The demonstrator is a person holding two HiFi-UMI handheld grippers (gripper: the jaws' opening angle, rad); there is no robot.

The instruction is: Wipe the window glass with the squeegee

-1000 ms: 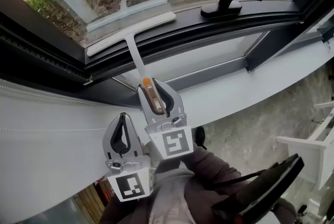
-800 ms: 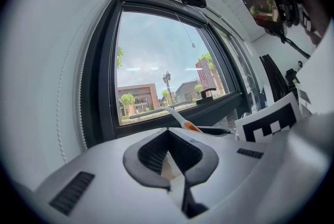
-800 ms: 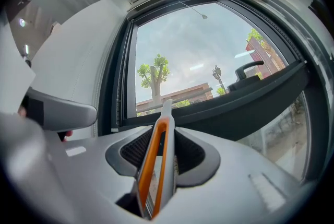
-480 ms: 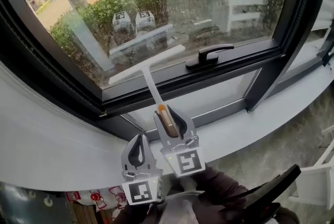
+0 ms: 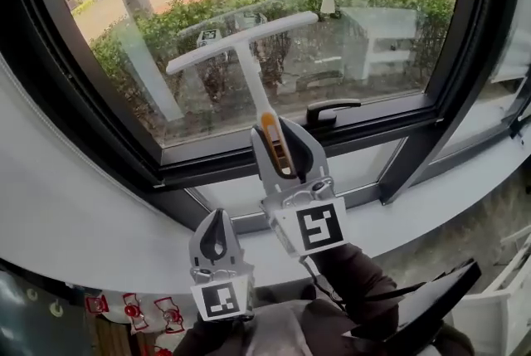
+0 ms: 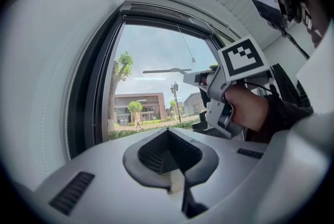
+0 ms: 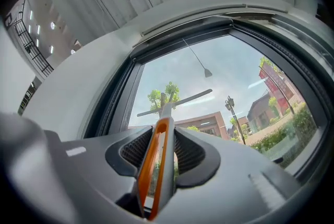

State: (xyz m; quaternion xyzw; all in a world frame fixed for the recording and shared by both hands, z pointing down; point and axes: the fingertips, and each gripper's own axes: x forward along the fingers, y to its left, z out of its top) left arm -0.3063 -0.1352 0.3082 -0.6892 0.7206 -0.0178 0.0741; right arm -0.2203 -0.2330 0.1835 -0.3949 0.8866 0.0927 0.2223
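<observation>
One big pane of window glass (image 5: pixel 373 31) fills the top of the head view, dark frame (image 5: pixel 108 130) round it, pale sill (image 5: pixel 448 188) below. The squeegee (image 5: pixel 241 35) is up at the glass, its white T-blade roughly level across mid-pane; whether it touches, can't tell. Right gripper (image 5: pixel 280 126) is clamped on the squeegee's orange-and-grey grip, stem pointing up & away. Left gripper (image 5: pixel 216 217) sits lower, just beside the right one, jaws closed together w/ nothing between. Smallest bit is the black window handle (image 5: pixel 332 109), well under the blade.
</observation>
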